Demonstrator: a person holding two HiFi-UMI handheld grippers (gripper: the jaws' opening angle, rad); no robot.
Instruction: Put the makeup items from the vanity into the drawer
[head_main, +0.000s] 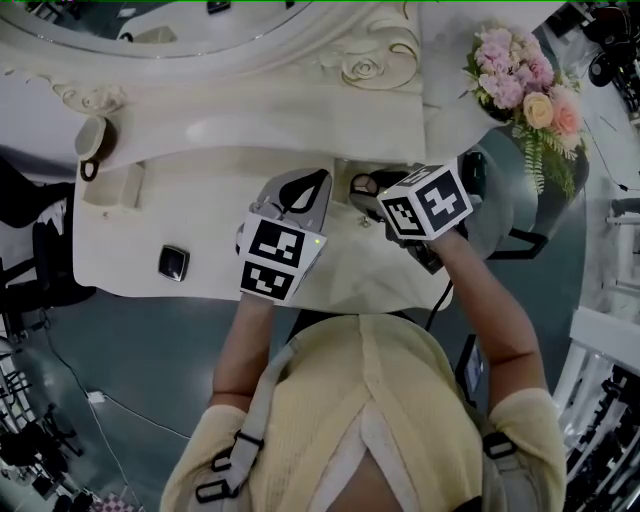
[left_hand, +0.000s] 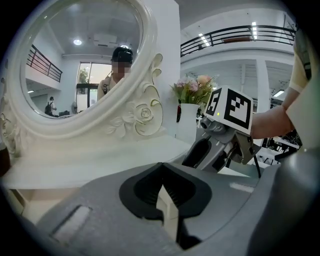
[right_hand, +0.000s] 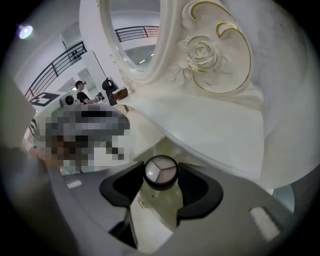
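A round compact (right_hand: 160, 170) with three pale powder shades sits between the black pads of my right gripper (right_hand: 160, 176), which is shut on it. In the head view this gripper (head_main: 366, 192) hangs over the middle of the white vanity top (head_main: 120, 255), the compact (head_main: 362, 184) at its tips. My left gripper (head_main: 318, 180) is right beside it, to its left. Its jaws meet at the tips with nothing between them (left_hand: 161, 169). A black square compact (head_main: 173, 263) lies on the vanity at the left front.
The oval mirror (head_main: 200, 40) with its carved rose frame (right_hand: 205, 55) rises behind the vanity. A cup (head_main: 91, 138) stands at the far left. A vase of pink flowers (head_main: 525, 90) is at the right. A small gold fitting (right_hand: 140, 202) shows on the pale surface under the compact.
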